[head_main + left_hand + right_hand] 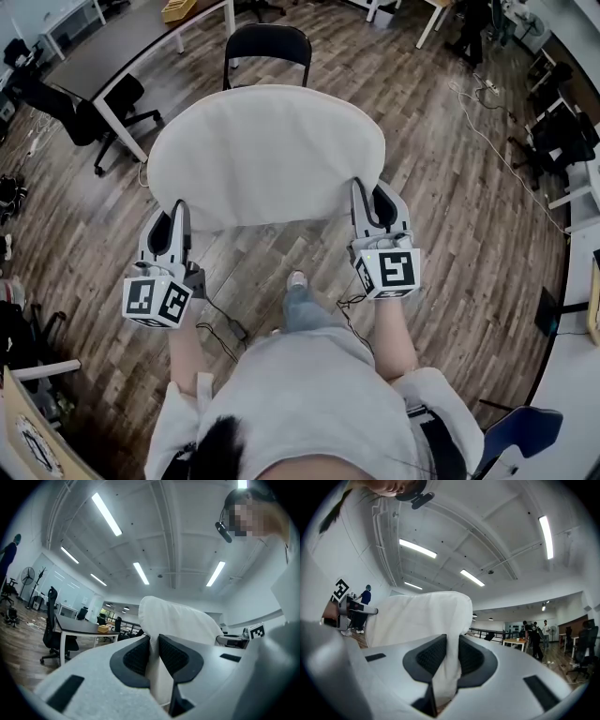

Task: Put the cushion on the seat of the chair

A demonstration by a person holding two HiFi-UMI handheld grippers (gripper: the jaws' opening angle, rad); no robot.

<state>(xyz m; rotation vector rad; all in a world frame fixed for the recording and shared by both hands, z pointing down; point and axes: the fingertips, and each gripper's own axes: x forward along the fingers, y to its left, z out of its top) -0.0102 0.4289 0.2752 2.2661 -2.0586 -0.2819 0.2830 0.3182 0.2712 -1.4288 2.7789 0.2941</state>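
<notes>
Both ends of cushion [267, 155] pinched, left tongs [179, 210], right tongs [360, 190]

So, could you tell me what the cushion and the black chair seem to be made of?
The cushion looks like off-white matte cloth. It folds softly at its pinched edge, so it is probably fabric over padding. The chair has a dull black backrest on a thin dark frame, perhaps plastic or upholstery on metal, but it is too small to tell.
</notes>
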